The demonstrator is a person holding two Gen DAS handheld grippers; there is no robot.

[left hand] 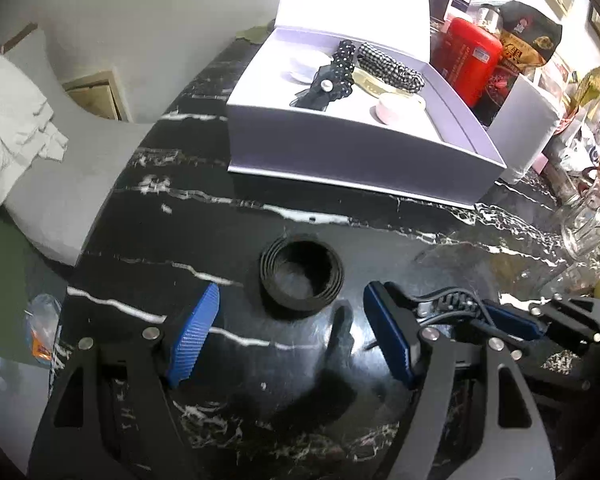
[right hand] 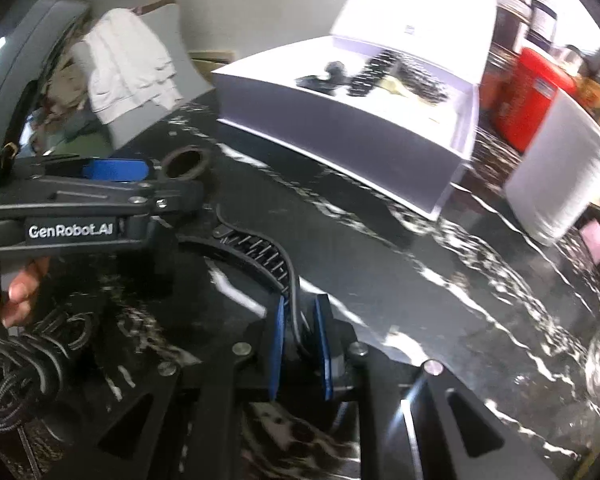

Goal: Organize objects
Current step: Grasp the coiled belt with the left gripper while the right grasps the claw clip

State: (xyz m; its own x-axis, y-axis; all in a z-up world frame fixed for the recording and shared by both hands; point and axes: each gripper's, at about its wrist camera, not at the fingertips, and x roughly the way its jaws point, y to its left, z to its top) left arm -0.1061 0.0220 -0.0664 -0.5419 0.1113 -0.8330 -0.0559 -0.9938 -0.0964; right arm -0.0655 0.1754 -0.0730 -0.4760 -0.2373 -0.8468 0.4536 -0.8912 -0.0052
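Black marble with white veins makes up the bench [left hand: 260, 208], and on it lies a coiled black ribbon roll [left hand: 301, 276], flat on its side with its hollow centre facing up. The left tongs [left hand: 292, 340] are spread wide and hold nothing; the roll sits just ahead of the gap between their blue pads [left hand: 192, 336], roughly centred, touching neither pad. From the right wrist view the same roll [right hand: 187, 163] shows just beyond the tip of the left tongs [right hand: 140, 176].

The right tongs [right hand: 300, 356] are pressed together on a black toothed hair comb [right hand: 260, 252], pinching one end of it between the blue pads [right hand: 277, 352]; the rest of the comb curves away to the left above the bench [right hand: 420, 292]. In the left wrist view the right tongs [left hand: 500, 320] lie just to the right of the left ones, with the comb [left hand: 448, 300] at their tip.

Farther back on the bench stands an open white box [left hand: 340, 152] with its lid up. Inside lie a black dotted bow [left hand: 332, 80], a checked scrunchie [left hand: 392, 68] and a pink tape roll [left hand: 396, 108]. A red container [left hand: 468, 60] stands behind the box, to its right.
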